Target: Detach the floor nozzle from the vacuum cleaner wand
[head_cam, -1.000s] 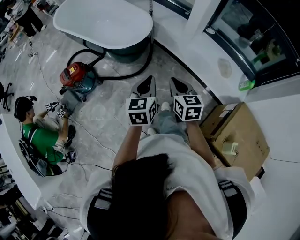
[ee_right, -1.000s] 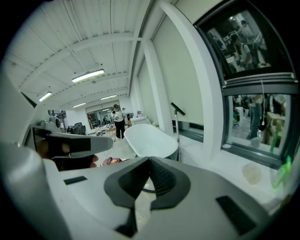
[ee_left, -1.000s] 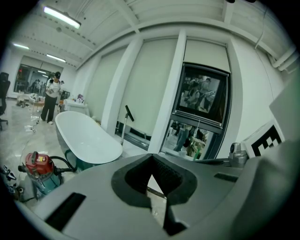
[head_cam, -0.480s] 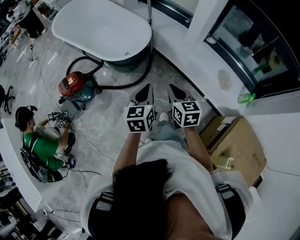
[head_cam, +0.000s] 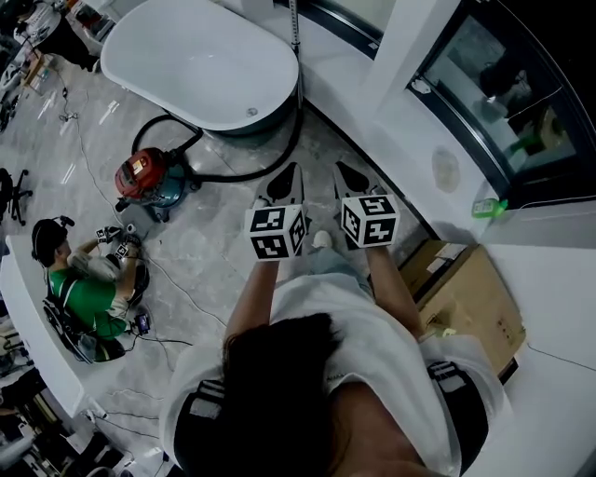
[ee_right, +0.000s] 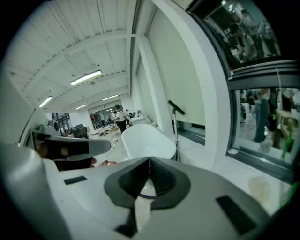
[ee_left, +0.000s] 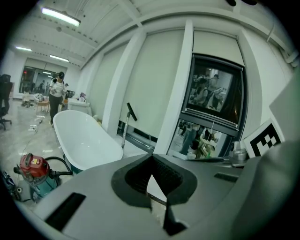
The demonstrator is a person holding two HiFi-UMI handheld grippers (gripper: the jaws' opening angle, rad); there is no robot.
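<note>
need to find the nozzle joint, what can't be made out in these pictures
- Floor nozzle: left gripper view, the wand's foot ends at the bathtub rim; right gripper view, the right gripper's body covers it.
- Wand's top: head view, cut off by the upper edge.
- What the seated person holds: head view, too small.

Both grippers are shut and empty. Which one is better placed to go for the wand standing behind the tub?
Left, narrowly. In the head view the wand stands almost straight beyond the left gripper, while the right gripper sits further aside. Both are far from it, so the difference is small.
</note>
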